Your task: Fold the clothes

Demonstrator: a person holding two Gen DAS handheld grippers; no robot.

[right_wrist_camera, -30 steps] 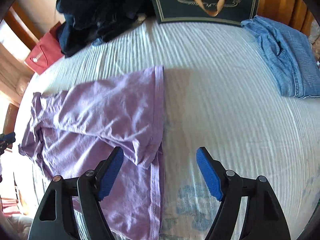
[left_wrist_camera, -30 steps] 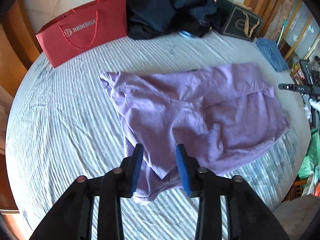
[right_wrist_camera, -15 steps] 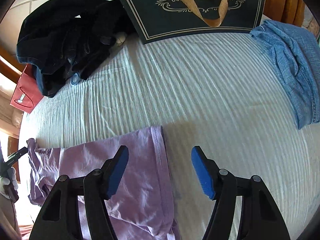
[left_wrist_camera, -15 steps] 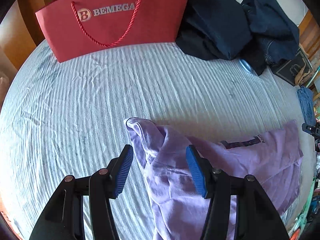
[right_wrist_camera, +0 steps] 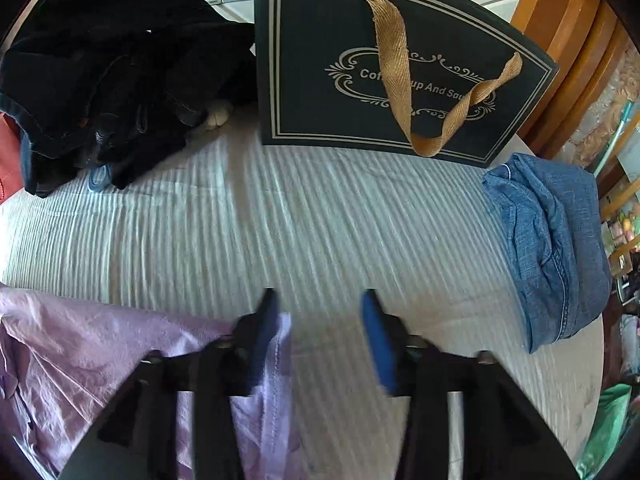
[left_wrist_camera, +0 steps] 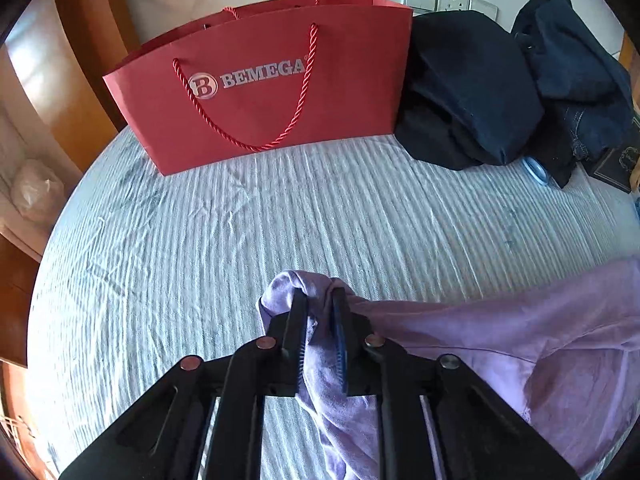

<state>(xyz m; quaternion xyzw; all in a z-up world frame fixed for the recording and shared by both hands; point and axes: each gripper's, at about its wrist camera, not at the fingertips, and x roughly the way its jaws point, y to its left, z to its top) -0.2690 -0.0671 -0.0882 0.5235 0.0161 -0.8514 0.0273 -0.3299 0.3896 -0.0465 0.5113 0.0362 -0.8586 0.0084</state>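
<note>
Lilac cotton shirt (left_wrist_camera: 500, 332) lies rumpled on striped white bed sheet (left_wrist_camera: 200, 240); left claw (left_wrist_camera: 318, 300) closing, clamped on bunched corner; right claw (right_wrist_camera: 320, 300) spread apart, opening, over shirt's hem edge

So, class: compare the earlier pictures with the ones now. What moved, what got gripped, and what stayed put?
The left gripper travelled to the far corner of the purple T-shirt and is closing its jaws on a bunch of that cloth. The right gripper advanced to the shirt's hemmed edge; its jaws are open, holding nothing. The red bag, black gift bag, dark clothes and folded denim stayed put.
</note>
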